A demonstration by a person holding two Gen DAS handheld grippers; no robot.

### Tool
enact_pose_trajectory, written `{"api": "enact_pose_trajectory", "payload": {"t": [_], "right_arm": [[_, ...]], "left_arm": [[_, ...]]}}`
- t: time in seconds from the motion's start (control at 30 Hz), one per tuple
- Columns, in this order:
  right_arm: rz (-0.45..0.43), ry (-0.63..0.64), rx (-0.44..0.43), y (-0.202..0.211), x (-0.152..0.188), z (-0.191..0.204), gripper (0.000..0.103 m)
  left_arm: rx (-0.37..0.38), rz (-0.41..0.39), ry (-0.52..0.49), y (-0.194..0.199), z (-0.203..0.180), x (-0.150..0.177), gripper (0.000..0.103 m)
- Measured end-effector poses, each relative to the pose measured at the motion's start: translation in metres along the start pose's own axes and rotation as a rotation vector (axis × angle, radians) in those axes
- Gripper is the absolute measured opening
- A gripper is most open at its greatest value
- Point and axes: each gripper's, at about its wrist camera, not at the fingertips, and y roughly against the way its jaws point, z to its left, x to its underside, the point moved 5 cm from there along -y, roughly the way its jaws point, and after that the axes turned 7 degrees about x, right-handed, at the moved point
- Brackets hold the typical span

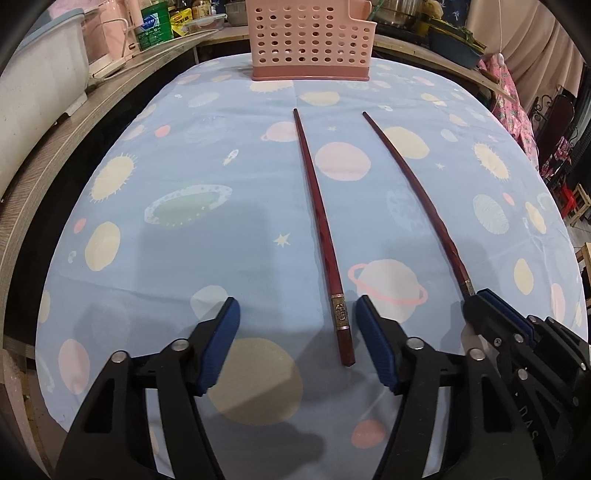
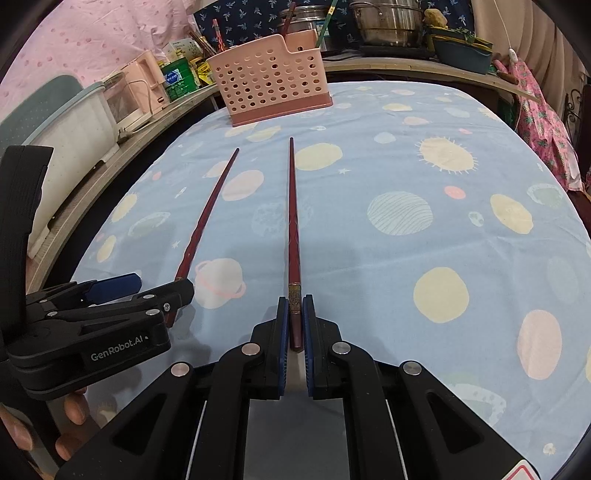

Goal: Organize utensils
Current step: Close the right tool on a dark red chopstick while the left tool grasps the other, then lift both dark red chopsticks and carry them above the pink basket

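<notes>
Two dark red chopsticks lie on the blue space-print tablecloth, thin tips toward a pink perforated utensil basket at the far edge. My left gripper is open; the left chopstick lies between its fingers, close to the right pad. My right gripper is shut on the thick end of the right chopstick. That chopstick and the right gripper also show in the left wrist view. The left chopstick, the left gripper and the basket show in the right wrist view.
A wooden shelf runs along the left with a white container, a pink appliance and a green tin. Steel pots and a dark tray stand behind the table. Pink cloth hangs at the far right.
</notes>
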Motion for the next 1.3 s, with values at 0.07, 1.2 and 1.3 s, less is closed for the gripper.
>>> {"api": "enact_pose_trajectory", "payload": {"t": [0.07, 1.2, 1.3], "right_arm": [[0.000, -0.001, -0.001, 0.000, 0.000, 0.001, 0.007], [-0.219, -0.091, -0.074, 0.084, -0.107, -0.014, 0.007], [-0.272, -0.098, -0.081, 0.097, -0.131, -0.015, 0.007]], "left_arm": [[0.002, -0.002, -0.004, 0.001, 0.000, 0.000, 0.047], [0.120, -0.189, 0.081, 0.101, 0.021, -0.080, 0.007], [0.119, -0.235, 0.081, 0.117, 0.023, -0.100, 0.007]]}}
